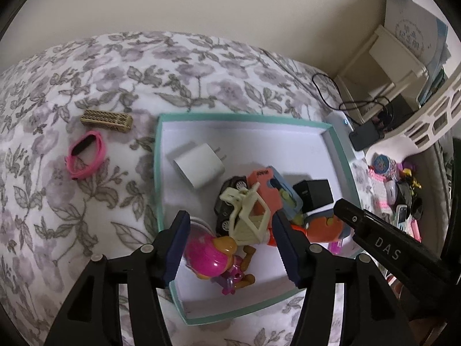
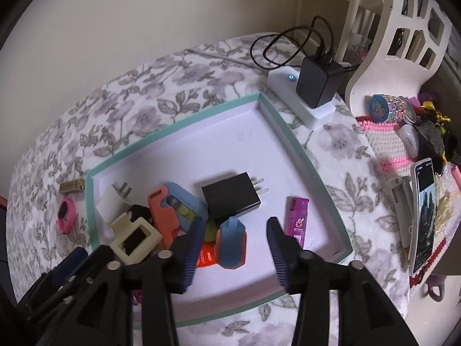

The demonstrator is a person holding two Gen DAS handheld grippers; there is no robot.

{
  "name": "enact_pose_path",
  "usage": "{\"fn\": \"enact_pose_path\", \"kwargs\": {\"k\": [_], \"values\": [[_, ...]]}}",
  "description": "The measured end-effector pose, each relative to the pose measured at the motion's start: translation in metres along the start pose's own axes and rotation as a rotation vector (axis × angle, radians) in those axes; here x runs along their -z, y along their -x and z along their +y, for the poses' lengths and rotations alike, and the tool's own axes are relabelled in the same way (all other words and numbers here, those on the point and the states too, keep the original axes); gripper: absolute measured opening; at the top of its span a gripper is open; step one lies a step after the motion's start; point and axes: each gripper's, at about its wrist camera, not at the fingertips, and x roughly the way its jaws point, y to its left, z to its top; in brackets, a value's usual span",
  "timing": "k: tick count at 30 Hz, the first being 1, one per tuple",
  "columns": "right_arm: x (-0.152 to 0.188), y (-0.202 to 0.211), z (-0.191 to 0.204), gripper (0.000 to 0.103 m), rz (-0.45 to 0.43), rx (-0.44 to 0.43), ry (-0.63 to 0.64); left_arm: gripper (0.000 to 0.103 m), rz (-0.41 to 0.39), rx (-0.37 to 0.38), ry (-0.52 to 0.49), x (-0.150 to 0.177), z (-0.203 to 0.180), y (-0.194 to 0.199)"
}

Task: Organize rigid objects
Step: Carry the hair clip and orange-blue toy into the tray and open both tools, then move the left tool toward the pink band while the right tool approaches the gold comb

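Note:
A shallow white tray [image 1: 245, 144] with a teal rim lies on the flowered bed cover. In it are a white charger [image 1: 198, 164], a black charger [image 2: 230, 199], a purple lighter [image 2: 298, 220], a black toy car [image 1: 230, 201], an orange-and-blue case [image 2: 173, 210] and a pink toy figure [image 1: 207, 256]. My left gripper [image 1: 229, 214] hangs open over the pile, a cream plastic frame [image 1: 247, 222] lying loose between its fingers. My right gripper [image 2: 234, 220] is open above a blue-and-orange piece [image 2: 230, 245] that rests on the tray [image 2: 216, 150]. A gold bar [image 1: 106, 119] and a pink band [image 1: 85, 155] lie left of the tray.
A white power strip with a black adapter [image 2: 314, 86] and cable sits beyond the tray's far right corner. To the right stand a white slotted basket [image 2: 403, 28], a pink-and-white knitted pouch [image 2: 386, 141] with small items, and a phone [image 2: 423, 213]. A wall runs behind the bed.

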Motion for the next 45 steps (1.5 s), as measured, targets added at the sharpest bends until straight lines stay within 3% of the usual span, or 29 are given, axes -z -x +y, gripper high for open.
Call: {"fn": "enact_pose_path", "kwargs": {"k": [3,7,11,15,26,35,45], "values": [[0.000,0.001,0.000,0.062,-0.009,0.000,-0.003,0.062,-0.019,-0.013,0.021,-0.004,0.006,0.006],[0.001,-0.001,0.001,0.070,-0.010,-0.013,0.000,0.073,-0.045,-0.043,0.056,-0.007,0.017,0.014],[0.002,-0.001,0.004,0.080,-0.017,-0.020,0.009,0.073,-0.068,-0.081,0.097,-0.011,0.032,0.017],[0.002,-0.003,0.005,0.093,-0.027,-0.031,0.014,0.089,-0.062,-0.133,0.130,-0.012,0.046,0.014],[0.003,-0.006,0.005,0.103,-0.030,-0.045,0.011,0.096,-0.078,-0.241,0.189,-0.010,0.073,0.010],[0.003,-0.003,0.013,0.103,-0.048,-0.095,0.031,0.096,-0.091,-0.259,0.254,-0.013,0.098,0.015],[0.011,0.017,0.064,0.103,-0.117,-0.202,0.129,0.096,-0.124,-0.313,0.386,-0.015,0.153,0.036]]}}
